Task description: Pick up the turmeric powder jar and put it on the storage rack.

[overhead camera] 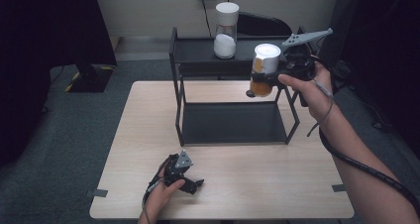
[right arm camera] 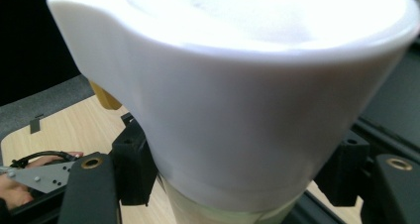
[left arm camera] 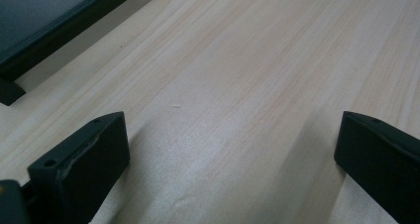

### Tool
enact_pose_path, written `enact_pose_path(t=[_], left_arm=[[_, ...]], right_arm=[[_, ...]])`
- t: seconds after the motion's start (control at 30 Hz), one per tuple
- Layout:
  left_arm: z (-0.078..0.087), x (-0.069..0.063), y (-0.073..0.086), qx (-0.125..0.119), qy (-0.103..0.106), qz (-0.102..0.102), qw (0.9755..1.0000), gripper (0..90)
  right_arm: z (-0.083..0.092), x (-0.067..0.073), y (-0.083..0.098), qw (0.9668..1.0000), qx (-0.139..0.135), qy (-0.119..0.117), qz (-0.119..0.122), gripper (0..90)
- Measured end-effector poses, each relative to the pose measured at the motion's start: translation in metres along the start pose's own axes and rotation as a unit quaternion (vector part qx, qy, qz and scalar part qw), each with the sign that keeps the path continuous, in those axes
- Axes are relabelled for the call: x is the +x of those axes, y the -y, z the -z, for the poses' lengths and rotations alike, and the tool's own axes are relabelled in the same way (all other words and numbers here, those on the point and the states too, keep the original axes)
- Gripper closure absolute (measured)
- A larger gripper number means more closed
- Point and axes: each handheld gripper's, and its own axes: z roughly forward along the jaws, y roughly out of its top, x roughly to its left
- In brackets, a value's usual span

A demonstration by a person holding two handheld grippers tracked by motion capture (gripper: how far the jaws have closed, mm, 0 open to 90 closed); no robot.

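— What's the right hand-held gripper (overhead camera: 262,79) doing?

— I have it clamped on the orange-filled jar (overhead camera: 262,68), its jaws pinching the body just under the white lid (right arm camera: 237,85). The jar hangs in the air at about two o'clock over the surface (overhead camera: 148,135), level with the rack's top shelf (overhead camera: 198,53). I judge I'm holding it upright so it can go beside the white-filled jar (overhead camera: 226,30) already standing there at twelve.

— And the left?

— The left hand-held gripper (overhead camera: 190,184) rests at six o'clock on the surface, jaws wide apart with nothing between them. I'd say it's parked there to stay clear of the rack (overhead camera: 179,110).

— What do the views add?

— The high view gives me the layout: both jars, both shelves. The right gripper view shows the jaw blocks pressing each side of the jar. The left gripper view shows bare wood between its jaws and an edge of the rack's bottom shelf (left arm camera: 44,21) at ten o'clock.
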Motion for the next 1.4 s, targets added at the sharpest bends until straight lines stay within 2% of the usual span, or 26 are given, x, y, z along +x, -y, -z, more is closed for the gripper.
enact_pose_path(t=[0.43,0.87,1.17,1.4], left_arm=[[0.000,0.000,0.000,0.000,0.000,0.000,1.0000,0.0],[0.000,0.000,0.000,0.001,0.000,0.000,1.0000,0.0],[0.000,0.000,0.000,0.001,0.000,0.000,1.0000,0.0],[0.000,0.000,0.000,0.001,0.000,-0.001,1.0000,0.0]], right_arm=[[0.006,-0.002,-0.028,0.9999,-0.004,0.011,0.002,30.5],[0.005,-0.004,-0.053,0.9996,-0.006,0.027,0.004,30.5],[0.001,-0.012,-0.066,0.9992,-0.015,0.036,-0.005,30.5],[-0.008,-0.021,-0.073,0.9988,-0.014,0.045,-0.010,30.5]])
